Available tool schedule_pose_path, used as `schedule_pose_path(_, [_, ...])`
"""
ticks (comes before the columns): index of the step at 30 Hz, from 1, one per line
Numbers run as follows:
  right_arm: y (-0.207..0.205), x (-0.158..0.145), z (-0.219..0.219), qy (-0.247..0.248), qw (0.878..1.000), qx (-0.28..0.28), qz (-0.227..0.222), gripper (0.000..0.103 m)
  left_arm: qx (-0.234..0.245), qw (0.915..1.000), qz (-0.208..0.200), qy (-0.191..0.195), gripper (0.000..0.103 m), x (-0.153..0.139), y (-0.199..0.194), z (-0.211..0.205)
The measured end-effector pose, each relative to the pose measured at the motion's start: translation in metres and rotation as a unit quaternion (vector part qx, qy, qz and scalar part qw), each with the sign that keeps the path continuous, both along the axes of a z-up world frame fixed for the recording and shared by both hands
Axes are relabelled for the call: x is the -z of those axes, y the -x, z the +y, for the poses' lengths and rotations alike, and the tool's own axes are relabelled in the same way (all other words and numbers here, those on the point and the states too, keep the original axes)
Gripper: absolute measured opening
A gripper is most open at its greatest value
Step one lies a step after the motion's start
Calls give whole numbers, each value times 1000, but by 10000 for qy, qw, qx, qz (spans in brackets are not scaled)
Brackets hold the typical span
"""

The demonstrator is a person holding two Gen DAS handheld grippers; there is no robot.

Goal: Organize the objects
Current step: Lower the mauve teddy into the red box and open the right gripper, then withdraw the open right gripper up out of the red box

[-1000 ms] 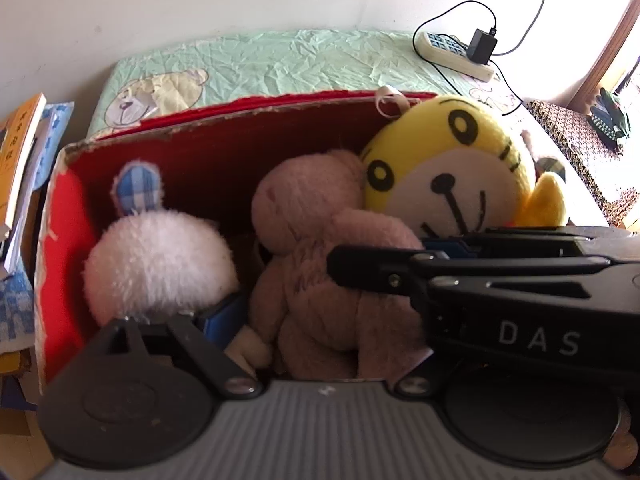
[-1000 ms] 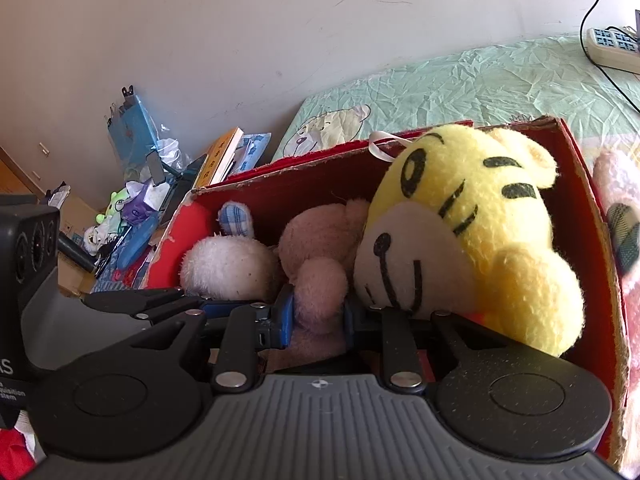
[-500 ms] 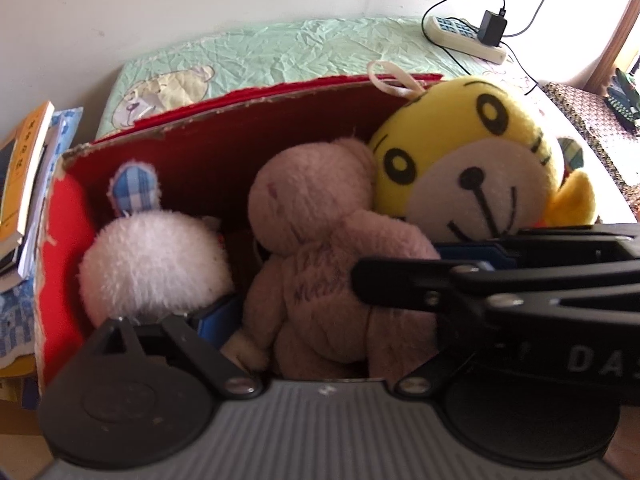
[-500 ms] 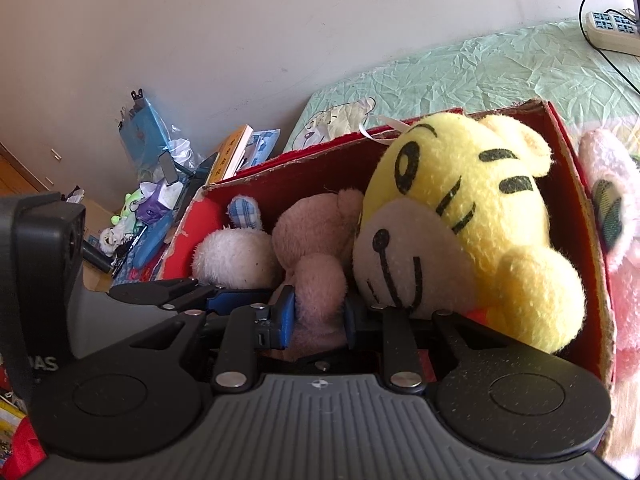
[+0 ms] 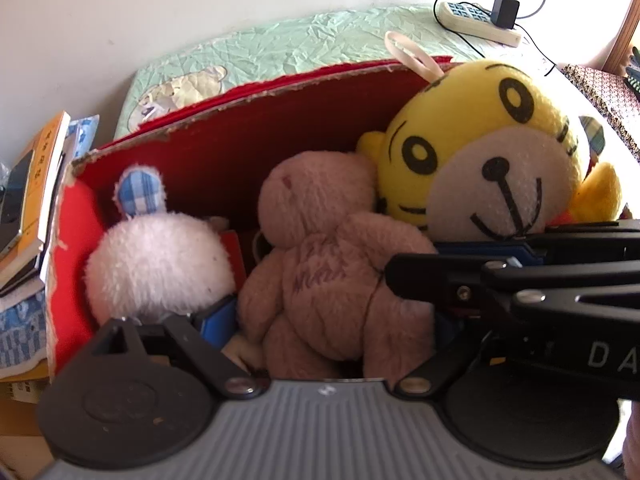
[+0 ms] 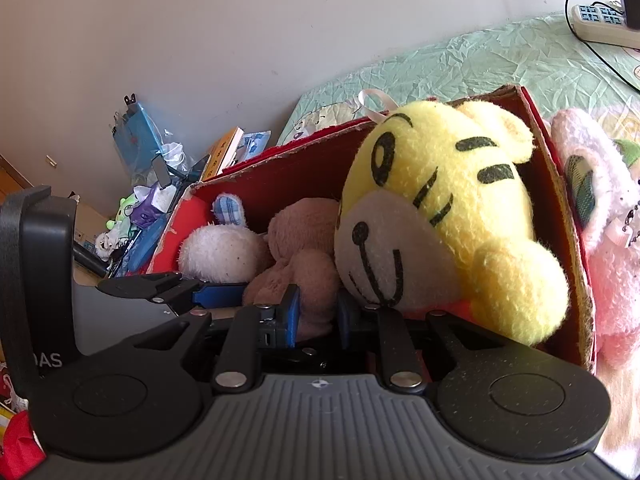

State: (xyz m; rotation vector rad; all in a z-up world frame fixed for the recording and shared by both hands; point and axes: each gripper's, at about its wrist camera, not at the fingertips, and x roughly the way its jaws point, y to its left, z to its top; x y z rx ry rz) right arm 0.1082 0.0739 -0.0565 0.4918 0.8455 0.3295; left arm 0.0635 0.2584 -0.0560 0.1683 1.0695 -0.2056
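My right fingers [image 6: 316, 316] have just been closing and now pinch a limb of the brown teddy [image 5: 332, 264]. My left fingers [image 5: 324, 320] stand wide either side of that teddy's body, pads not pressing. All of it sits in the red cardboard box [image 5: 256, 148]: white fluffy toy [image 5: 160, 268] at the left, teddy in the middle, yellow tiger [image 6: 448, 216] tilted against the right wall, filling that side. The right tool's black arm [image 5: 520, 280] crosses my left view. A pink plush [image 6: 608, 240] touches the box's right wall outside. Books [image 5: 36, 188] stack left. Beyond the rim, green bedsheet [image 5: 320, 40], power strip [image 5: 476, 24], wall.
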Motion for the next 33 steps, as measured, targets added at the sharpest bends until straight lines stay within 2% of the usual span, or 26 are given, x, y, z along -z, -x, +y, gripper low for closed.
schedule_pose_path(9, [2,-3,-2,71,9999,-50,-66,18,4,10000,-12,-36,94,0,1,-1])
schedule_pose_path(14, [5,-5,-10,-86,10000,32,4,17,24,10000,-5,-83,94,-1,2,-2])
schedule_pose_path(22, [12,-11,-10,101,9999,36,-45,17,-35,9999,-11,-163,93,-4,2,-6])
schedule_pose_path(28, [16,-12,-15,50,9999,91,45,17,-61,9990,-200,-398,94,-12,10,-17])
schedule_pose_path(33, [20,-14,-17,58,9999,152,20,17,-186,9988,-139,-430,94,-16,9,-16])
